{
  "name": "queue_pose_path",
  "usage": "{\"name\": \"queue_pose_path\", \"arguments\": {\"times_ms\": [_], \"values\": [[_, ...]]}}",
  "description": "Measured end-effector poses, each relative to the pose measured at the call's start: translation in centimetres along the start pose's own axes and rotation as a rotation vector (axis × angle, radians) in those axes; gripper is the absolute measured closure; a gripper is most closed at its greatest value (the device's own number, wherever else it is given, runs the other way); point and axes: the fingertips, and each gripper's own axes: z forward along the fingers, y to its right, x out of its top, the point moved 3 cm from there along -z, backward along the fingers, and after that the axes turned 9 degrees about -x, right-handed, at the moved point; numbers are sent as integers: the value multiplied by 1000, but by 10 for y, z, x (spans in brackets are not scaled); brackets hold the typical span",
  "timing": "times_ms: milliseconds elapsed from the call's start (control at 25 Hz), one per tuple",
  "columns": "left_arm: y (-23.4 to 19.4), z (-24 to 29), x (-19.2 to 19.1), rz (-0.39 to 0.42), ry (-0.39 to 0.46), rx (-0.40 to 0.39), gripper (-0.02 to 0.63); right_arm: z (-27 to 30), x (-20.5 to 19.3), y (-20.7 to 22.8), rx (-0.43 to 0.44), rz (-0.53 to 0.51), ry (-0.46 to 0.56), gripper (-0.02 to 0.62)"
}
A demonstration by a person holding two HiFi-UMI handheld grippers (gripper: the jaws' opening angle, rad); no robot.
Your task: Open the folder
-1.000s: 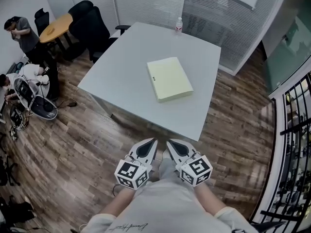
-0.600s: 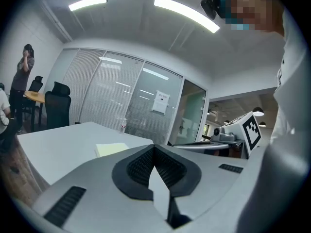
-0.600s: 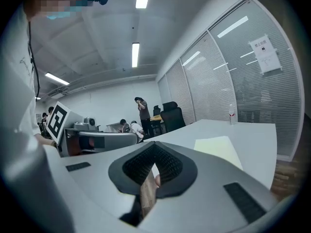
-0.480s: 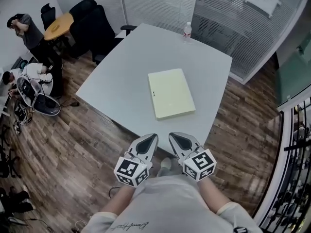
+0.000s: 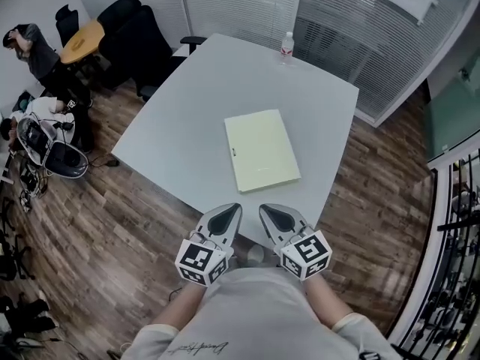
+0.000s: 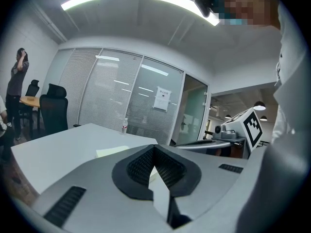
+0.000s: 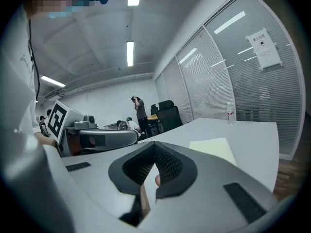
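Observation:
A pale yellow folder (image 5: 261,150) lies closed and flat on the grey table (image 5: 202,88), toward its near right side. Both grippers hang side by side in front of the person's body, short of the table's near edge and apart from the folder. My left gripper (image 5: 231,214) is shut with nothing in it; in its own view the jaws (image 6: 154,147) meet at the tip and the folder (image 6: 112,151) shows beyond. My right gripper (image 5: 268,214) is likewise shut and empty (image 7: 155,145), with the folder (image 7: 214,146) ahead to its right.
A water bottle (image 5: 286,45) stands at the table's far edge. Black office chairs (image 5: 139,28) and a round wooden table (image 5: 82,40) are at the back left, with people (image 5: 30,43) and gear on the floor (image 5: 45,145). A black railing (image 5: 450,276) runs along the right.
The person has stepped toward the table: the table and folder now sit closer to the two grippers. Both grippers stayed shut and side by side.

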Motion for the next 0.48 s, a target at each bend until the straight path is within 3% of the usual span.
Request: {"name": "queue_pose_path", "arguments": {"times_ms": [280, 480], "values": [[-13, 3, 3, 13, -22, -33, 597, 12, 4, 8, -50, 34, 9, 575], [-20, 6, -2, 9, -45, -46, 597, 16, -5, 11, -55, 2, -27, 575]]}}
